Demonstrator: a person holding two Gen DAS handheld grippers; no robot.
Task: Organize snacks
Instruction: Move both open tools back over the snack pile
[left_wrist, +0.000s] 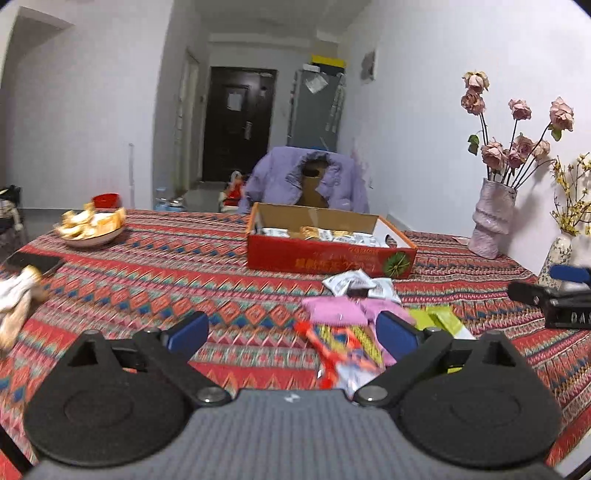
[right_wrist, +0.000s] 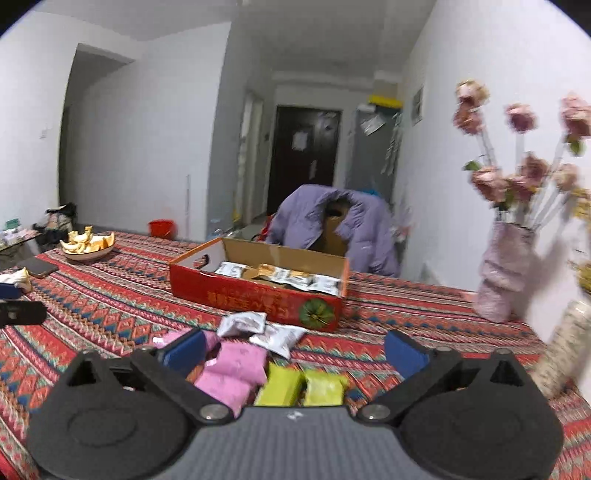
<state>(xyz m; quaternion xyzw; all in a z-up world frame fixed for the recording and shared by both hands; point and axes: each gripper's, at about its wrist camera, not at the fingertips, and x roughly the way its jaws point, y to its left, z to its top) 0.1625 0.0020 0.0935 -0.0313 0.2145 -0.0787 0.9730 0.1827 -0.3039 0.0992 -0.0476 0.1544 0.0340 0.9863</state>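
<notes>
Tools (left_wrist: 293, 332) (right_wrist: 295, 350) agape above bare cloth (left_wrist: 155, 280)

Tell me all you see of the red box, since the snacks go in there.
The red box is shallow open-topped cardboard, brown inside, with gold lettering and a green round emblem on its front. A hand slot is cut in one end wall. It sits flat on the patterned tablecloth, partly filled with white and gold packets. Nothing grips it.

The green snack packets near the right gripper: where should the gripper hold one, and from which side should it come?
Judging by their pose, take the right-hand green packet across its short width, coming from above. Both lie flat on the tablecloth, side by side, with a pink packet against the left one, so the right packet's outer edge is freer. The right gripper is open.
</notes>
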